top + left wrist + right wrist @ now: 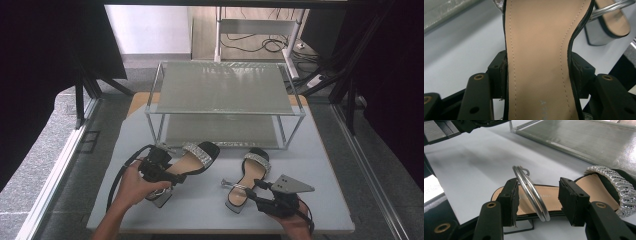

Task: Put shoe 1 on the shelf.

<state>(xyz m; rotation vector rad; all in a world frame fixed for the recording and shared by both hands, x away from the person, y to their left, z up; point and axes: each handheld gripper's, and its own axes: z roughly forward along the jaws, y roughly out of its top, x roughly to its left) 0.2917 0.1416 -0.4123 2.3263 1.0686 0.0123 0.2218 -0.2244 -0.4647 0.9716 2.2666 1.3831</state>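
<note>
Left sandal (192,161) clamped across its insole by left gripper (159,167), lifted over the worktop (200,210). Right sandal (248,177) flat on worktop; right gripper (537,200) spread wide astride its ankle ring (531,192).

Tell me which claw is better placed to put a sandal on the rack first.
Left. The left claw is already shut on the left sandal, near the rack. The right claw is open around the right sandal's metal ring.

Grey table (310,165): rack (225,90), sandal (247,182).
</note>
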